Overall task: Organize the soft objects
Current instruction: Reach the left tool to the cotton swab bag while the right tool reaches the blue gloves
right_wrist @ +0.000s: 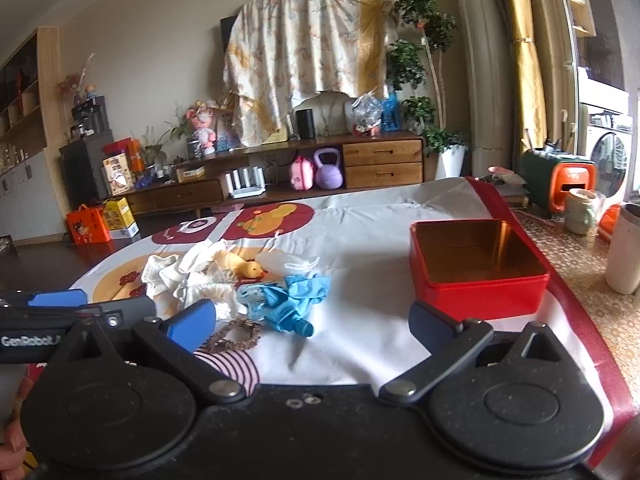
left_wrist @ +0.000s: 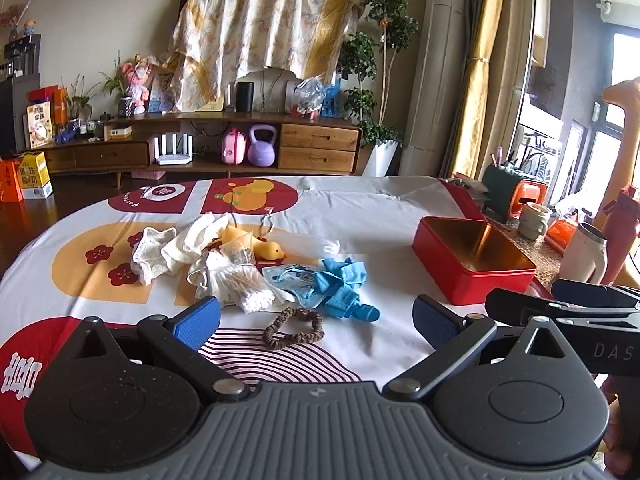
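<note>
A pile of soft things lies mid-table: white cloths (left_wrist: pixel 168 252) (right_wrist: pixel 176 272), a yellow duck toy (left_wrist: pixel 268 250) (right_wrist: pixel 250 269), a bag of cotton swabs (left_wrist: pixel 248 292), blue gloves (left_wrist: pixel 344 284) (right_wrist: pixel 292 300) and a brown scrunchie (left_wrist: pixel 294 328) (right_wrist: pixel 238 334). An open red tin (left_wrist: pixel 472 276) (right_wrist: pixel 480 292) with a gold inside stands to the right, holding nothing. My left gripper (left_wrist: pixel 318 322) hovers open just before the scrunchie. My right gripper (right_wrist: pixel 312 326) is open too, between the gloves and the tin. Each gripper shows at the edge of the other's view.
The table wears a white cloth (left_wrist: pixel 360 208) with red and yellow prints. Past its right edge are a mug (left_wrist: pixel 534 220), a white tumbler (left_wrist: pixel 584 252) (right_wrist: pixel 624 252) and an orange stool (right_wrist: pixel 572 188). A wooden sideboard (left_wrist: pixel 240 148) lines the far wall.
</note>
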Motion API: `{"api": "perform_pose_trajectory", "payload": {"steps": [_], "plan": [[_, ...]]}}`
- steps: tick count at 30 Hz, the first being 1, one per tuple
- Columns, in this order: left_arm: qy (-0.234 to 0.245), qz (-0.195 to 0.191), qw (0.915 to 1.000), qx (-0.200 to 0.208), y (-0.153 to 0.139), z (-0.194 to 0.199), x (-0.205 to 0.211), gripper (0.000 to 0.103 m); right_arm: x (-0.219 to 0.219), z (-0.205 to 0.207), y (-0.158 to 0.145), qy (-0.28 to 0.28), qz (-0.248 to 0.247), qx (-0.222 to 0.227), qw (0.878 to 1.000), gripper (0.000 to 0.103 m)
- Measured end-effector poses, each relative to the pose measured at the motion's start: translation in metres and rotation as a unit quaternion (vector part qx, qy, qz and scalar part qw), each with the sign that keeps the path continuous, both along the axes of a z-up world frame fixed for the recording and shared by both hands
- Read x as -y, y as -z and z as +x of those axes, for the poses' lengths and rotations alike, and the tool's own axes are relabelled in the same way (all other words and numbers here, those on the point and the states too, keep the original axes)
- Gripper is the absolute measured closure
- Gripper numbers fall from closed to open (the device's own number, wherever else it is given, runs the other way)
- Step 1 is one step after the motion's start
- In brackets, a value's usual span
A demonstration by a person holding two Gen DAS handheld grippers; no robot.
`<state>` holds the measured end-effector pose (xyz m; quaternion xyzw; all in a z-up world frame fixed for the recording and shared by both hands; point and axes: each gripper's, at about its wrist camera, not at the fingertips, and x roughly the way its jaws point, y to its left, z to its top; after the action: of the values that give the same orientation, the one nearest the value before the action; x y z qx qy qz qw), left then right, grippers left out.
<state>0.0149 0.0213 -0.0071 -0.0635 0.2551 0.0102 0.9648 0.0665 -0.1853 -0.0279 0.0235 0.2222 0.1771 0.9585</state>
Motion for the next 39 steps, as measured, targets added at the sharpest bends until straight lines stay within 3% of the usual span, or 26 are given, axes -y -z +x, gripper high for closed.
{"api": "perform_pose_trajectory", "payload": {"steps": [19, 28, 34, 39], "plan": [[-0.04, -0.013, 0.9977, -0.052, 0.036, 0.068, -0.049, 0.0, -0.029, 0.058, 0.033, -0.068, -0.013, -0.057, 0.996, 0.001], [-0.046, 0.011, 0.9961, -0.074, 0.058, 0.118, -0.052, 0.001, -0.043, 0.106, 0.051, -0.095, -0.049, -0.069, 0.992, 0.012], [-0.062, 0.006, 0.9934, -0.096, 0.077, 0.145, -0.059, 0.001, -0.053, 0.143, 0.06, -0.114, -0.067, -0.071, 0.989, 0.018], [-0.072, 0.004, 0.9912, -0.111, 0.089, 0.164, -0.062, 0.007, -0.061, 0.172, 0.073, -0.135, -0.077, -0.088, 0.984, 0.025]]}}
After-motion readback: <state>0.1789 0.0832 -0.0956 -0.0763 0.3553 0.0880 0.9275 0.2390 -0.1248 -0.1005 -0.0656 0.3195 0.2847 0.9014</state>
